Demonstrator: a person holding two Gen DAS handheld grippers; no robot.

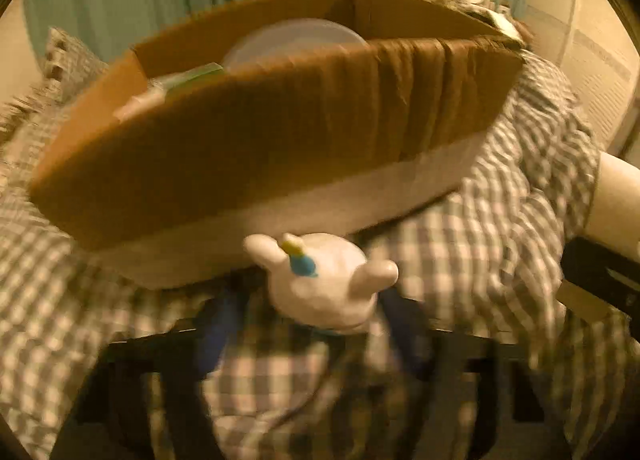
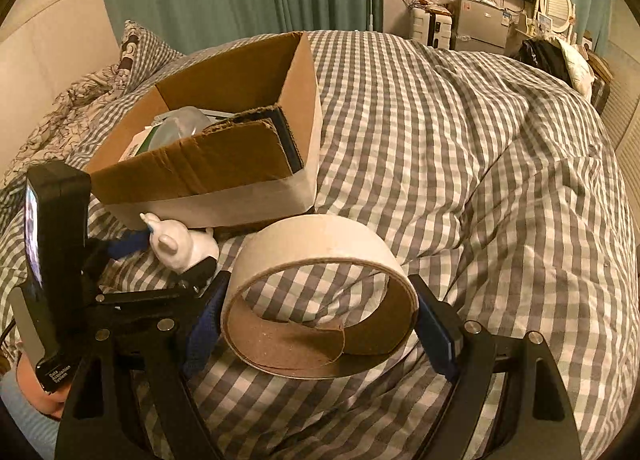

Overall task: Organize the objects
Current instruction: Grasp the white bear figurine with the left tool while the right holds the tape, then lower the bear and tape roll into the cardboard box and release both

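Right wrist view: we are gripping the tape roll (image 2: pixel 320 292) in our right gripper (image 2: pixel 320 324) at lower centre, the cardboard box (image 2: pixel 208 164) lying upper left; our left gripper (image 2: pixel 176 256) is clasping the white figurine (image 2: pixel 180 246) beside its wall.

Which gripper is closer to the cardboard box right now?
Left. The left gripper holds the white figurine against the cardboard box; the right gripper holds the tape roll nearby.

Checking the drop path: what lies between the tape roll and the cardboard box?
Right wrist view: only checked bedding between the tape roll and the cardboard box.
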